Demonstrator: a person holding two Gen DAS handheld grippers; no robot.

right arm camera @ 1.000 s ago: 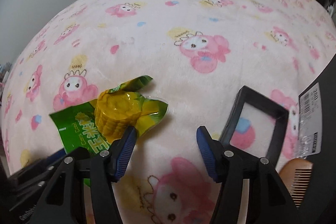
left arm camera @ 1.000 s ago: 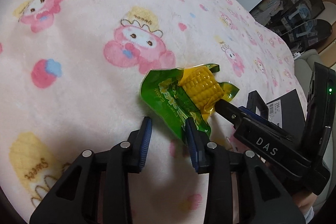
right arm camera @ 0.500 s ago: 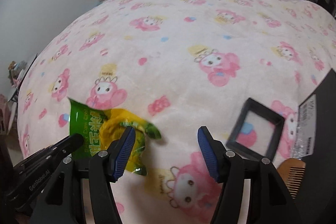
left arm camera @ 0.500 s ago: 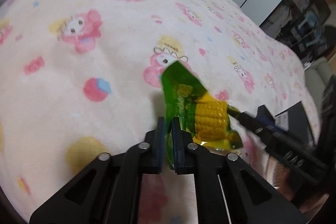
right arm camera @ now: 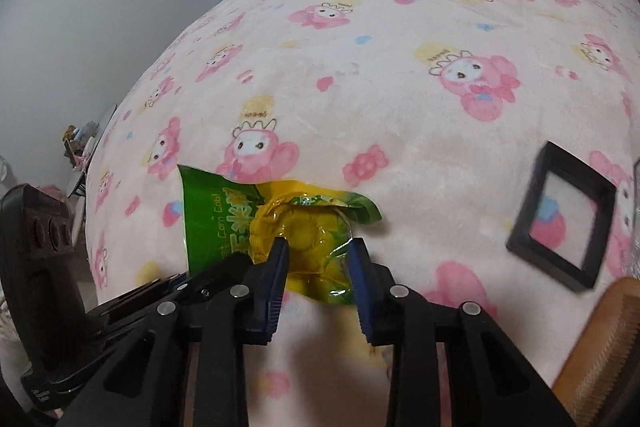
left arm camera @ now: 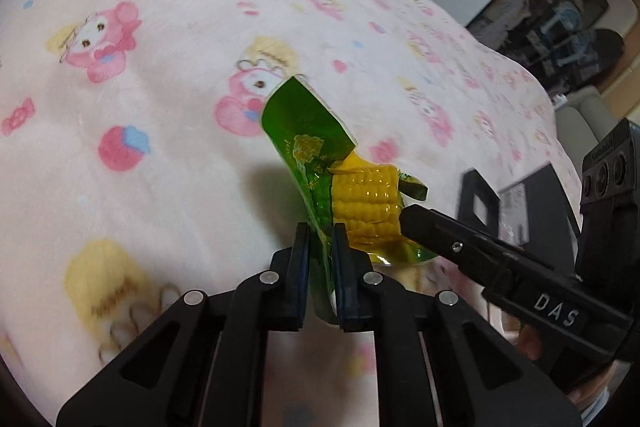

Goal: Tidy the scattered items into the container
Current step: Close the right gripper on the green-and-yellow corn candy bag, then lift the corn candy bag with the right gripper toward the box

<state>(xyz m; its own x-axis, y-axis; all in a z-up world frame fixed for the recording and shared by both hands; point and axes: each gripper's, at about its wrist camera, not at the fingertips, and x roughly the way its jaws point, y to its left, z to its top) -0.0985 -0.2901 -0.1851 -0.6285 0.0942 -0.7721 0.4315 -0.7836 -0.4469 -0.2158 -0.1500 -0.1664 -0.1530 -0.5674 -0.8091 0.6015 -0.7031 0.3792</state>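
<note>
A packaged corn cob in a green and yellow wrapper is lifted above the pink cartoon blanket. My left gripper is shut on the wrapper's green edge and holds it upright. In the right wrist view the corn pack sits between the fingers of my right gripper, which is partly closed around the yellow end; whether the pads touch it I cannot tell. The right gripper also shows in the left wrist view, its tip against the cob.
A small black square frame lies on the blanket to the right. A wooden comb lies at the lower right. A dark box with a white label sits at the bed's right edge. Shelves and cabinets stand beyond the bed.
My left gripper closed on the wrapper and lifted the corn pack off the blanket. My right gripper moved left to the pack and narrowed around its yellow end.
</note>
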